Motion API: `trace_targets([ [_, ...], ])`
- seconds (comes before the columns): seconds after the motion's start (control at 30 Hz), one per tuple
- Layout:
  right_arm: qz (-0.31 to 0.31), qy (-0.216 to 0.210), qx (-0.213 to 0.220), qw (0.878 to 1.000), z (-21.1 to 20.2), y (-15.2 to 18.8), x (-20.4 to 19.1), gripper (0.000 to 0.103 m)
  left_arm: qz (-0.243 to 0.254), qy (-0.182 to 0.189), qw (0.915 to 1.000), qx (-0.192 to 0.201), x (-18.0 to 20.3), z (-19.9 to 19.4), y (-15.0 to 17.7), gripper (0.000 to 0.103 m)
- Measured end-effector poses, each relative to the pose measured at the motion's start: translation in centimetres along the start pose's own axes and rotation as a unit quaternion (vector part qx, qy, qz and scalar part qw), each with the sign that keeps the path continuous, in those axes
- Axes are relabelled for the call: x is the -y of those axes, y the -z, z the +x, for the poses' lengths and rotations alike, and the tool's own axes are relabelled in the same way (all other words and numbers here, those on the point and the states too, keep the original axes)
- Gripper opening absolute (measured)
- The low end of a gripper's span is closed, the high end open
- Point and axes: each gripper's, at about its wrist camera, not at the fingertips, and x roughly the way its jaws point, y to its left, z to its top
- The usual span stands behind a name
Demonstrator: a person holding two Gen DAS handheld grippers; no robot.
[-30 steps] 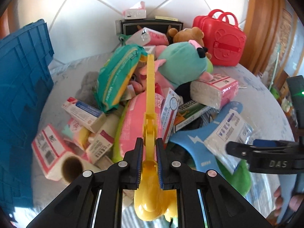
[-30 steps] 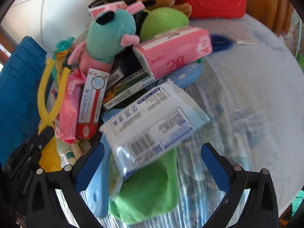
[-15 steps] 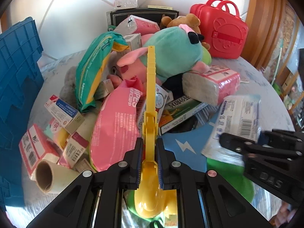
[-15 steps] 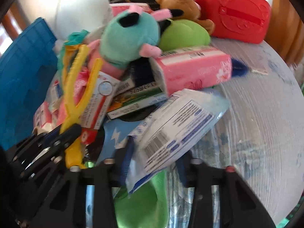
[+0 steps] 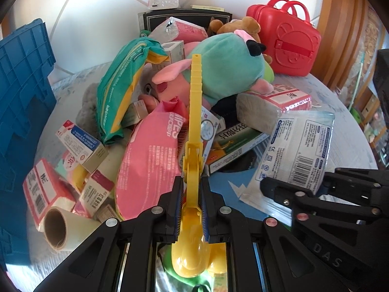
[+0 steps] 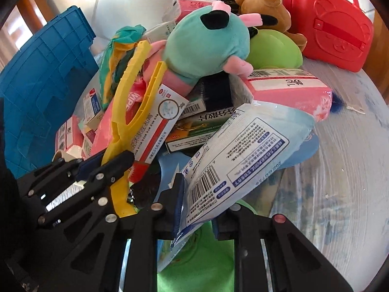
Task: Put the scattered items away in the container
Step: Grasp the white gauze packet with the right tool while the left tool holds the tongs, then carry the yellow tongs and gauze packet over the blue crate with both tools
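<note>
While my left hand-held gripper (image 5: 190, 206) stays clenched on the yellow tongs (image 5: 194, 131), my right hand-held gripper (image 6: 198, 209) has just been closing and now pinches the white-and-blue pack (image 6: 239, 153), lifted at the near edge of the heap. Both hands are loaded, so I judge the carry to the blue crate (image 5: 23, 97), at the left, is next. Heap covers the pale tabletop (image 6: 340, 170); white tiled wall behind, wood panelling right.

bg: white tiled wall (image 5: 102, 9) | wood trim (image 5: 340, 24) R | daylight
</note>
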Motion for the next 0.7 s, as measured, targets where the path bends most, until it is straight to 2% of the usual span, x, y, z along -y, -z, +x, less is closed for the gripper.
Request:
trace_targets([
  [0.17, 0.003, 0.0, 0.001, 1.0, -0.6, 0.2, -0.2, 0.015, 0.0, -0.002, 0.9998, 0.018, -0.2, -1.6, -0.3, 0.013],
  [0.27, -0.002, -0.002, 0.018, 1.0, -2.3, 0.1, -0.3, 0.01, 0.002, -0.009, 0.9991, 0.04, -0.2, -3.2, -0.8, 0.013],
  [0.7, -0.036, -0.013, 0.101, 0.994, -10.3, -1.7, -2.0, 0.01, -0.006, -0.042, 0.9907, 0.129, -0.7, -11.6, -3.6, 0.013],
])
